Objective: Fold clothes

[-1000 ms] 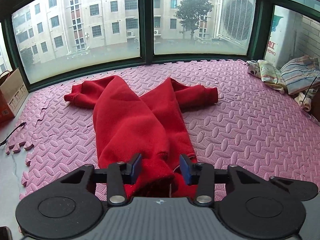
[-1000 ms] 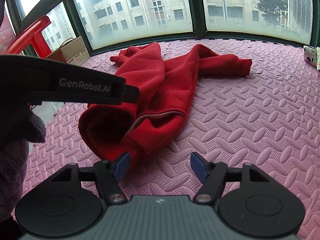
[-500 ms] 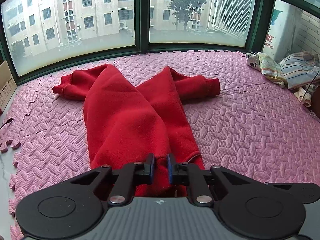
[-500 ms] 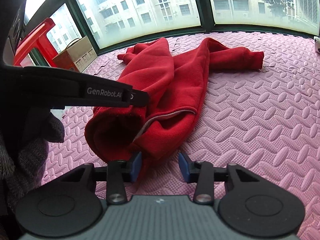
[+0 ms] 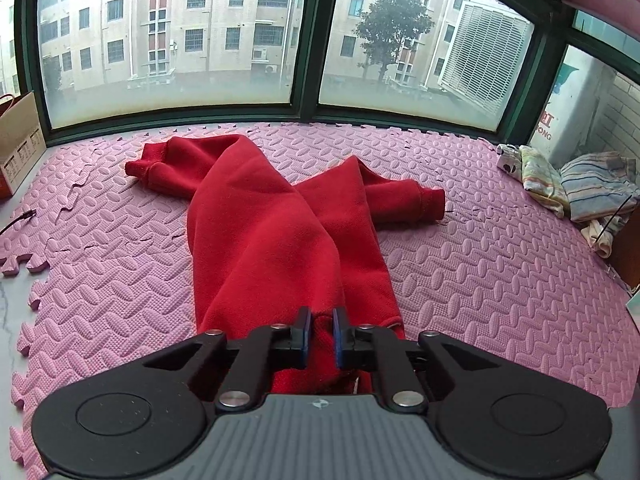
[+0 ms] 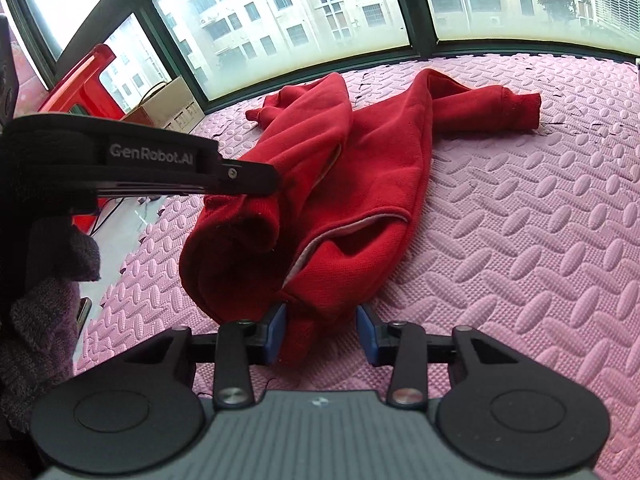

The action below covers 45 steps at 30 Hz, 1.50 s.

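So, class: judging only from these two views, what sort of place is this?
Probably a glazed balcony or sunroom in a flat, used as a play or laundry corner: wide windows facing apartment blocks, pink foam mats covering the floor, and a pile of folded cloths by the wall.

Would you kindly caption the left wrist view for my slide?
Left gripper shut on red sweatshirt hem, pink mat.

Pink interlocking foam floor mats reach dark green-framed windows with pale daylight and beige apartment blocks outside; a white brick wall stands at right.
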Available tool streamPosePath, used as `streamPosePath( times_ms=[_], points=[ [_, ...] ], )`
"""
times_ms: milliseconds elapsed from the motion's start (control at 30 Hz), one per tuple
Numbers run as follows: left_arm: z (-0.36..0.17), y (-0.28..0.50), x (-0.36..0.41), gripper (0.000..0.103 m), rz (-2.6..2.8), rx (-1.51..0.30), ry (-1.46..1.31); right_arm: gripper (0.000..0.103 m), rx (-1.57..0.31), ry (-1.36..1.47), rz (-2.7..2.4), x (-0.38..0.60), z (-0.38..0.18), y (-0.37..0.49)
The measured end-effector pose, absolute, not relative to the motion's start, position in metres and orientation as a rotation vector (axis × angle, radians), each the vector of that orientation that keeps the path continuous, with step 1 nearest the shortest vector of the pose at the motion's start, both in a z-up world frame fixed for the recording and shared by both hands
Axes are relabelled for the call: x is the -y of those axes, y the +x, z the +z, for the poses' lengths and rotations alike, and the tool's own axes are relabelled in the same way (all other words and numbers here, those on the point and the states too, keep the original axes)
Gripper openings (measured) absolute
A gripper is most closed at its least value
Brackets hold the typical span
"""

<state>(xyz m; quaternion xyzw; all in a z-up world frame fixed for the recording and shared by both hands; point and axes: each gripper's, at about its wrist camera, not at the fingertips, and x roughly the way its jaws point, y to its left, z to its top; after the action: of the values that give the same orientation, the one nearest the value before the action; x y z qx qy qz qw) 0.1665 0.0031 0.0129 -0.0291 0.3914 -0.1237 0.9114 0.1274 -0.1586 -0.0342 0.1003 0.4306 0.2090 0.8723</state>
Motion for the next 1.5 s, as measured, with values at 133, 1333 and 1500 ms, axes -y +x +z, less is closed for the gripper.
streamPosePath(
  times_ms=[133,1333,1500],
  points=[
    [0.023,0.159,-0.018,0.012,-0.217,-0.785,-0.087,0.021,-0.892,0.235,0.452,0.16,-0.034,0.126],
    [0.01,0.102,-0.116,0.011,-0.001,-0.818,-0.28,0.046,-0.942,0.407,0.397,0.159,-0.042,0.125],
    [0.007,0.101,-0.123,0.011,0.001,-0.83,-0.313,0.027,-0.939,0.408,0.442,0.155,-0.046,0.129]
  ],
)
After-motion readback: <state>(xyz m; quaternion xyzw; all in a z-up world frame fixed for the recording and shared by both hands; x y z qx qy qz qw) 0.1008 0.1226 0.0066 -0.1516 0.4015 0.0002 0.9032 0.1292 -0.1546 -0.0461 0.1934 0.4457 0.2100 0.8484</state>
